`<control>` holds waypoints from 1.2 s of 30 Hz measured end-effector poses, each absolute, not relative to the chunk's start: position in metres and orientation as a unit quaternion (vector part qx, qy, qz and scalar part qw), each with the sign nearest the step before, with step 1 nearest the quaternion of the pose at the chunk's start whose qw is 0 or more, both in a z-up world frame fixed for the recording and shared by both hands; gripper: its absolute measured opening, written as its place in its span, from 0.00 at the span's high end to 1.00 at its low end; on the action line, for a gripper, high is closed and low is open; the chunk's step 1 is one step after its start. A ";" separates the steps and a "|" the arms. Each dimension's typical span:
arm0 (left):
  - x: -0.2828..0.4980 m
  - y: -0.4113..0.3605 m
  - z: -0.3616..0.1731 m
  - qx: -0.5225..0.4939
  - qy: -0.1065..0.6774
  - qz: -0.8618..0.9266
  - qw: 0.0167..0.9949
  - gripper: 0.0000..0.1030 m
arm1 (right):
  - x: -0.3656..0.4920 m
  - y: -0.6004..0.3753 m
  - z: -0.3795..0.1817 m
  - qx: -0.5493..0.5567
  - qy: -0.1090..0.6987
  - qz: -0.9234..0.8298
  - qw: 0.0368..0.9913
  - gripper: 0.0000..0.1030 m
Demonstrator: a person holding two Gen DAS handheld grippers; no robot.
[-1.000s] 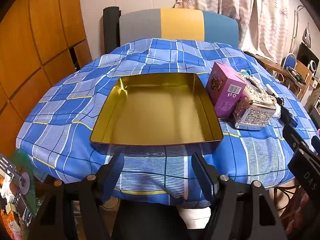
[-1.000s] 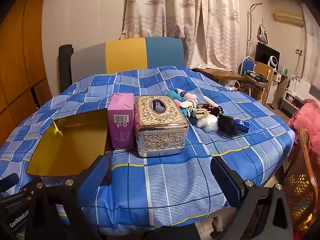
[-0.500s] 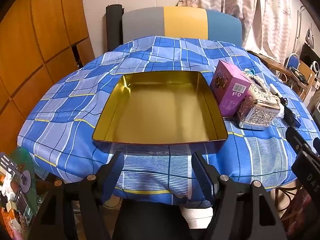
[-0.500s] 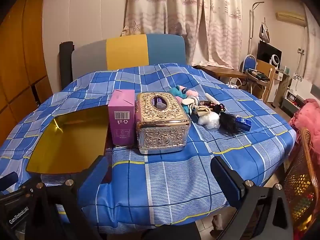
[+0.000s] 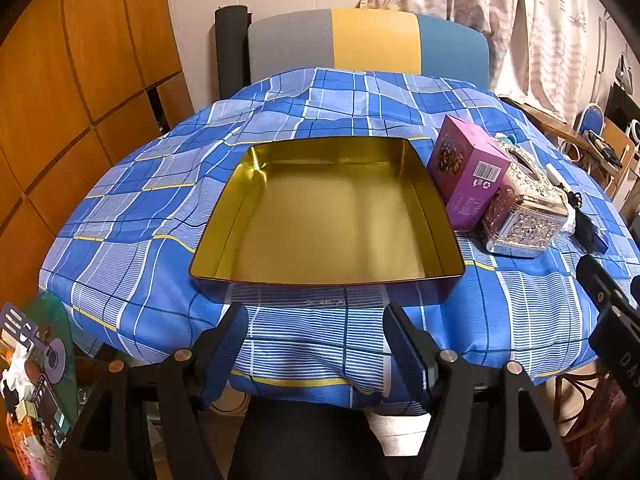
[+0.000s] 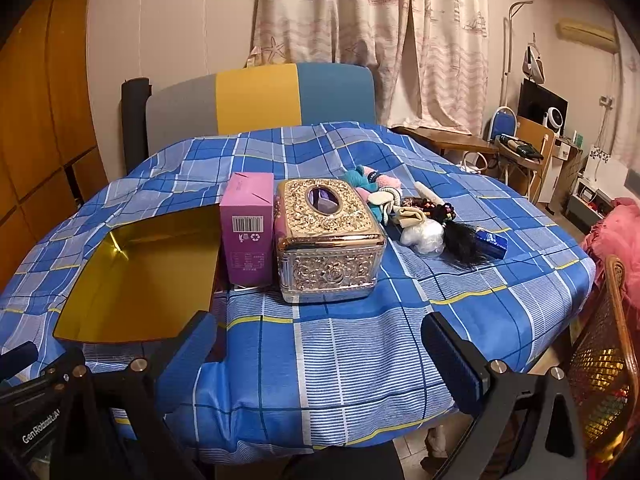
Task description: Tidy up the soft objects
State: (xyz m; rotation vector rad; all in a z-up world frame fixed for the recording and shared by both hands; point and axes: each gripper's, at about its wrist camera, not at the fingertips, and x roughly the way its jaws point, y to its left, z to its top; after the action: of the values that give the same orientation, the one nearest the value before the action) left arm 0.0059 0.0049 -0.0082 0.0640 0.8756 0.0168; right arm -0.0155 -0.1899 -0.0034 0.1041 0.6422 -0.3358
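Observation:
A shallow gold tin tray (image 5: 440,216) (image 6: 208,276) lies empty on the blue checked tablecloth. A heap of soft things (image 6: 384,200), teal, pink and cream, lies behind the tissue box, with a white puff (image 6: 426,236) and a black tassel (image 6: 464,244) beside it. My left gripper (image 5: 316,316) hovers open at the table's near edge, just before the tray. Further right, my right gripper (image 6: 320,332) is open too, short of the tissue box, holding nothing.
An ornate silver tissue box (image 6: 328,240) (image 5: 524,212) and an upright pink carton (image 6: 248,228) (image 5: 468,176) stand between tray and soft heap. A small blue box (image 6: 492,242) lies by the tassel. A striped chair back (image 6: 260,96) stands behind the table; a wicker chair (image 6: 604,344) is at right.
Both views have risen and tilted slightly, so the table sits lower in the frames. Nothing on the table has moved, and both grippers stay open.

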 end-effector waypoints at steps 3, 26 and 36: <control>0.006 0.005 -0.008 0.031 0.425 0.008 0.905 0.31 | -0.015 -0.190 -0.004 0.050 0.315 -0.164 0.933 0.00; 0.008 0.004 -0.013 0.038 0.429 0.012 0.902 0.31 | -0.014 -0.190 -0.006 0.053 0.326 -0.158 0.931 0.00; 0.011 0.004 -0.016 0.039 0.433 0.019 0.900 0.31 | -0.014 -0.193 -0.005 0.055 0.325 -0.158 0.931 0.00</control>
State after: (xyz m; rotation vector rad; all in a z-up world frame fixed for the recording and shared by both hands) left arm 0.0108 0.0042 -0.0157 0.0807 0.8968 0.0391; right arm -0.0139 -0.1934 -0.0052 0.1135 0.6662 -0.3225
